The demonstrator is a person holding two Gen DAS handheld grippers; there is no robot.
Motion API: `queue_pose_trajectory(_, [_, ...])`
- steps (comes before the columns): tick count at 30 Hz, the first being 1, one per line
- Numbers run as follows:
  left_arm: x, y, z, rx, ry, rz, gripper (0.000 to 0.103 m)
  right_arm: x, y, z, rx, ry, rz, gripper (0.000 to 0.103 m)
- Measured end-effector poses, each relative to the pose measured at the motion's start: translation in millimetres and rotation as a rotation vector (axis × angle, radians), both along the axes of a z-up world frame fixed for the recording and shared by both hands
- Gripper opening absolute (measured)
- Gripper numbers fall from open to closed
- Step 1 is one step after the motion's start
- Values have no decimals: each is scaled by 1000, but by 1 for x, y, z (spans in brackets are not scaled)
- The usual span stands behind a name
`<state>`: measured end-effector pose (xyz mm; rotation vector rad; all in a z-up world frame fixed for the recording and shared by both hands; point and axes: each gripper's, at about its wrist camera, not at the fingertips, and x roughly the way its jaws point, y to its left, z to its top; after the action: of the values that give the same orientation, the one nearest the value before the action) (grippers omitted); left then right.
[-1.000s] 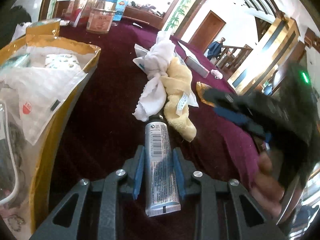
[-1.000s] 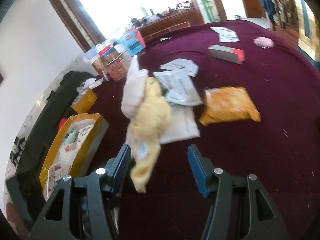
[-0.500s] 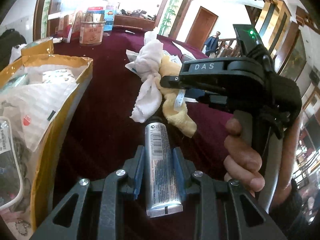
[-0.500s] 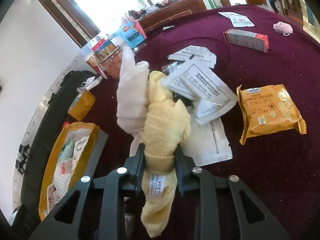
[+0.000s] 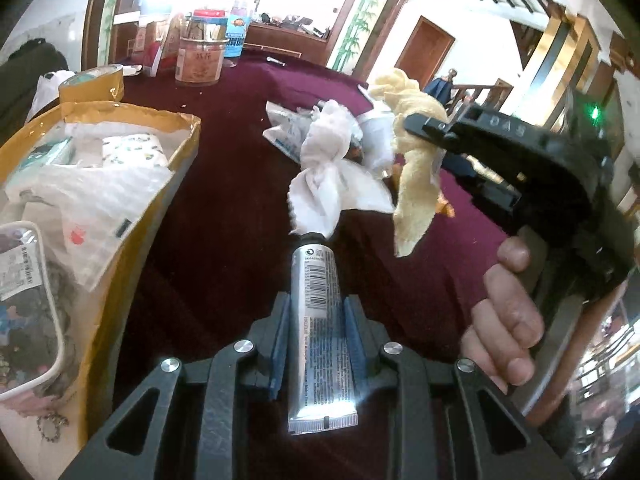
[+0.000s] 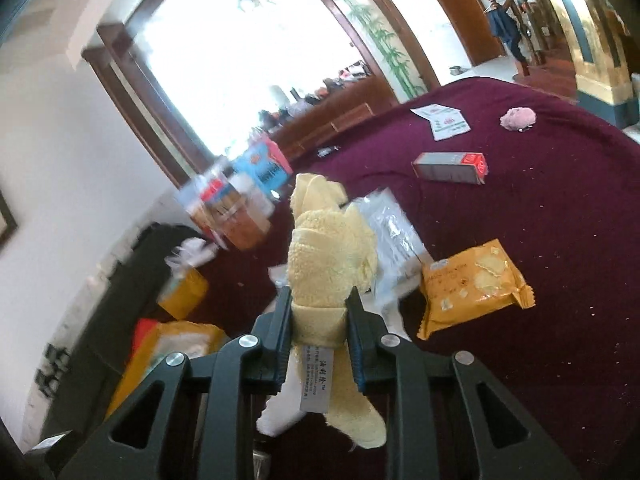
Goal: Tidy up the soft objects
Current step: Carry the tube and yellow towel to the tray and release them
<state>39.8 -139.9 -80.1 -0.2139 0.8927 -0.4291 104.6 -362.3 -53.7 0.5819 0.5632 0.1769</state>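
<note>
My left gripper [image 5: 316,320] is shut on a silver tube [image 5: 319,320] that points at a knotted white cloth [image 5: 330,176] on the maroon table [image 5: 224,216]. My right gripper [image 6: 319,320] is shut on a yellow fleece towel [image 6: 328,264] and holds it in the air above the table; its white label hangs below the jaws. In the left wrist view the right gripper [image 5: 434,148] shows at right with the yellow towel [image 5: 414,192] hanging from it, just right of the white cloth.
An open yellow bag [image 5: 132,200] full of packets stands at left. White sachets [image 6: 394,240], an orange cracker pack [image 6: 472,284], a grey-red box [image 6: 450,167], a pink fluffy ball [image 6: 518,117], jars [image 5: 200,52] and a tape roll [image 5: 92,84] lie about.
My right gripper closed on the yellow towel and lifted it off the table, apart from the white cloth. My left gripper still holds the tube.
</note>
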Motion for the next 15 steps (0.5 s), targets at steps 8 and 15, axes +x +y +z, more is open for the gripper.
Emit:
queue_pose_trajectory(8, [-11,23,41,-67,-13,5,28,-1,8,4,18,-29,75,23])
queue_pose_trajectory(15, [-1,89,82,-110,6,99,28,4,18,0,68,-26,196,23])
